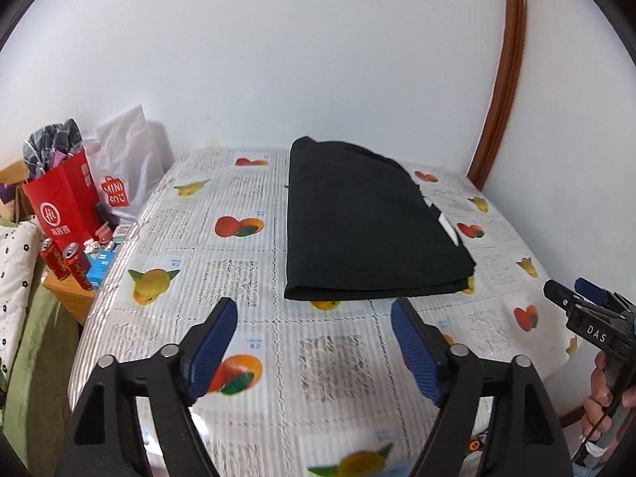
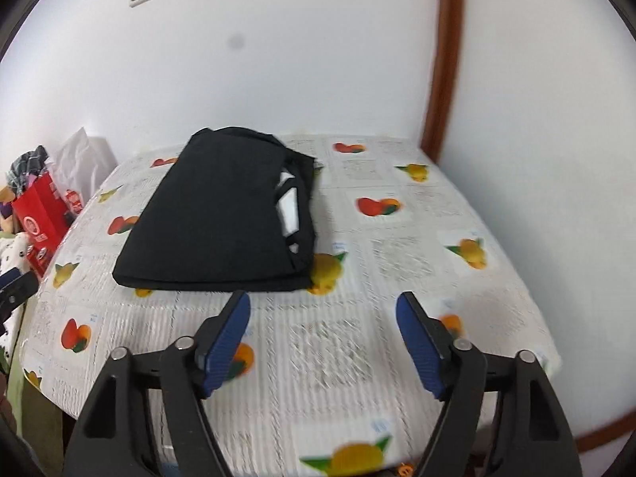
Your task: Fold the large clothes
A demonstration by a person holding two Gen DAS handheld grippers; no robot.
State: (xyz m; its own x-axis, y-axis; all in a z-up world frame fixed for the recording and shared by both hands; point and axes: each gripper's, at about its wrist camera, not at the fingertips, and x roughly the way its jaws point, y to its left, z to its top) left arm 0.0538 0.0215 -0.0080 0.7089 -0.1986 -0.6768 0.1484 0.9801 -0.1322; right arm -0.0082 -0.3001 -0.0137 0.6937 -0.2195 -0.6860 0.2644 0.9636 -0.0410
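Observation:
A black garment lies folded into a flat rectangle on the fruit-print tablecloth, with a white label showing at its right edge. It also shows in the right wrist view. My left gripper is open and empty, just in front of the garment's near edge. My right gripper is open and empty, near the garment's front right corner. In the left wrist view the right gripper is at the table's right edge, held by a hand.
A red paper bag, a white shopping bag and two red cans stand on a low stand left of the table. A white wall runs behind the table. A brown door frame stands at the right.

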